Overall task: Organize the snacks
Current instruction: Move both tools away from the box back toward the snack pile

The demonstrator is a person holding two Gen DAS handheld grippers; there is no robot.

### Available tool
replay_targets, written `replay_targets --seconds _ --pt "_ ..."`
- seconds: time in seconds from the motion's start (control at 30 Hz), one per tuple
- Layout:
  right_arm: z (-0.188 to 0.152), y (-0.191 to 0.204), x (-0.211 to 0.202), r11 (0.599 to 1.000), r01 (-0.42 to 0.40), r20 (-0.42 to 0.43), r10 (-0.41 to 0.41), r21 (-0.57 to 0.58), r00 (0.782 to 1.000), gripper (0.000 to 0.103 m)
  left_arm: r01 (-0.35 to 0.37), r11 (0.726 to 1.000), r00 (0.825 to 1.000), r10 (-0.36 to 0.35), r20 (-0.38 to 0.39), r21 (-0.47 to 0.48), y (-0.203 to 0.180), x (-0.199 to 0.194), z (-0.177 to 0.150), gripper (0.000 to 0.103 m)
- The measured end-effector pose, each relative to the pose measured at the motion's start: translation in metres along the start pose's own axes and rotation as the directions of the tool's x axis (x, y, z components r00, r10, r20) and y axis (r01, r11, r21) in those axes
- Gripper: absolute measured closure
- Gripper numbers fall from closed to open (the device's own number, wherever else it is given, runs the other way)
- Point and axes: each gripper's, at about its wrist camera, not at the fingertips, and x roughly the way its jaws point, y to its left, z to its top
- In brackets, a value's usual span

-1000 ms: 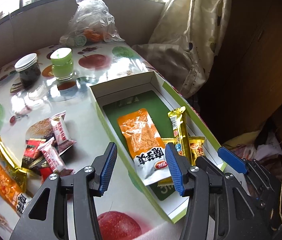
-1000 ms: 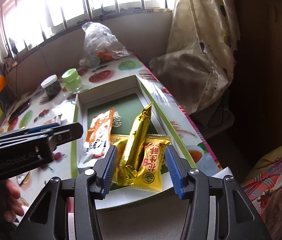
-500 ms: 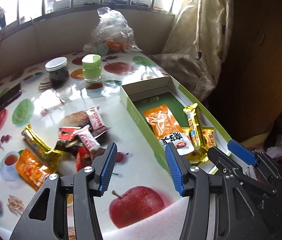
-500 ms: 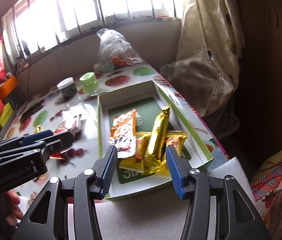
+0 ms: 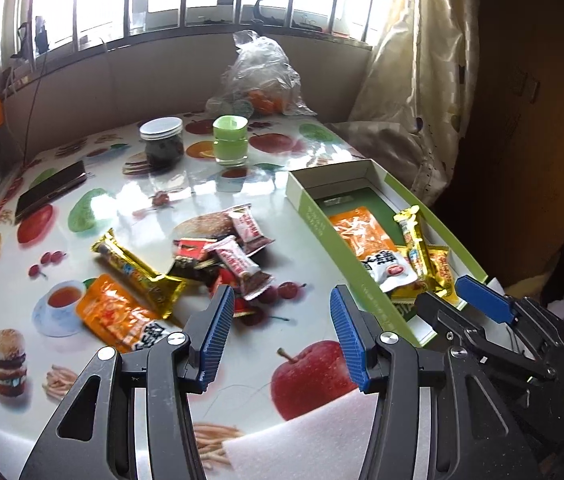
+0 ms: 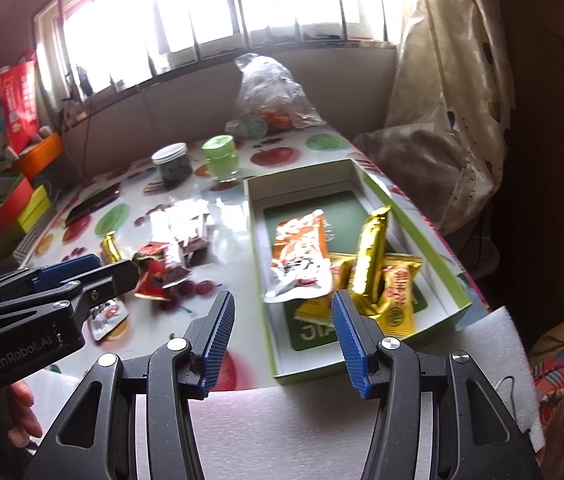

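Observation:
A shallow green box (image 5: pixel 313 216) (image 6: pixel 260 240) lies at the table's right side and holds an orange packet (image 5: pixel 365 236) (image 6: pixel 301 240), a gold bar (image 6: pixel 369 256) and flat yellow packets (image 6: pixel 397 292). Loose snacks lie left of it: a gold bar (image 5: pixel 138 272), an orange packet (image 5: pixel 118 316) and a heap of small red and pink wrappers (image 5: pixel 226 260). My left gripper (image 5: pixel 278 332) hovers open and empty over the table's near edge, in front of the heap. My right gripper (image 6: pixel 280 332) hangs open and empty before the box's near end.
At the back stand a dark jar (image 5: pixel 162 144), a green-lidded cup (image 5: pixel 230 140) and a clear plastic bag (image 5: pixel 258 80). A phone (image 5: pixel 50 192) lies far left. White foam (image 6: pixel 301 420) covers the near table edge. A curtain (image 5: pixel 413 80) hangs at the right.
Both grippers have drawn back from the box towards the near edge. The left one has swung left, so the loose heap now lies ahead of it. Both stay open and empty.

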Motion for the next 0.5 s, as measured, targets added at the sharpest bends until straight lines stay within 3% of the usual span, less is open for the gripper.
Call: replay_targets --seconds 0.27,0.5 --pt "-0.001 0.030 0.009 0.996 -0.060 -0.021 0.059 -0.064 0.998 0.053 -0.038 0.999 0.999 0.038 -0.011 -0.027 0.026 -0.002 -0.014 0.052" --pt "0.001 0.058 0.025 0.982 -0.146 -0.065 0.139 -0.117 0.988 0.052 -0.067 0.991 0.997 0.063 -0.035 -0.112 0.070 -0.003 -0.032 0.052"
